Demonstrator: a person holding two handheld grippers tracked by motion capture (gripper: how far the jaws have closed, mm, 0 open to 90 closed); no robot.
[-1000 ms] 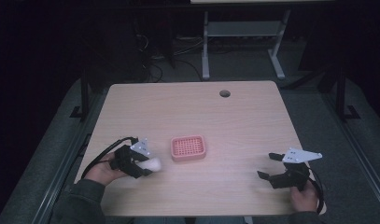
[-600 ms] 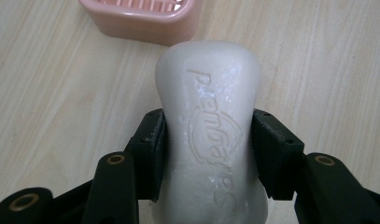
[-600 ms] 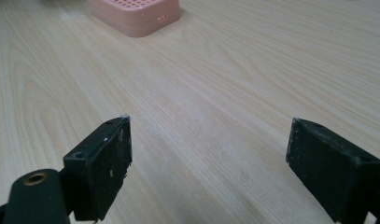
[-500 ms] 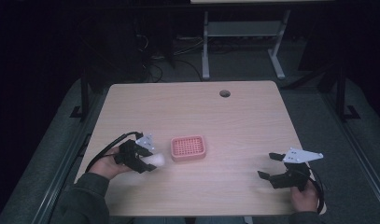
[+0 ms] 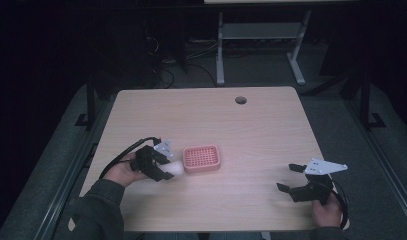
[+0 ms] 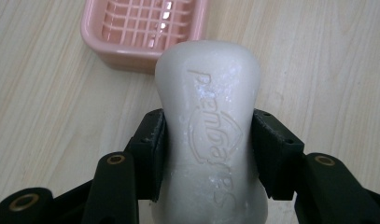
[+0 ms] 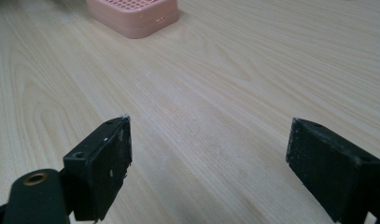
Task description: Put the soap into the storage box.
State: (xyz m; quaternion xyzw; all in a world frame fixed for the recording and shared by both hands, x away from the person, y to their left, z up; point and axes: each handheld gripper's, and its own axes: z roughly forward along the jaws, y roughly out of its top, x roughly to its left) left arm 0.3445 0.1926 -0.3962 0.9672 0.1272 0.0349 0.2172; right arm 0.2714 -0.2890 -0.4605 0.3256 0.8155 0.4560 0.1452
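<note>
We hold the white moulded soap bar clamped in our left gripper, long axis pointing at the pink slatted plastic soap dish just ahead, near the wooden table's front-left edge, while our right gripper idles wide open.

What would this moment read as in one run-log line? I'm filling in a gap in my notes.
left gripper: shut on soap bar | soap bar: beside pink soap dish, not in it | right gripper: open, empty, over table

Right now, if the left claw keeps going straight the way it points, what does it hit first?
Probably the pink plastic soap dish: the left claw, shut on the white bar of soap, points at its near wall, so the soap's tip would meet it first.
</note>
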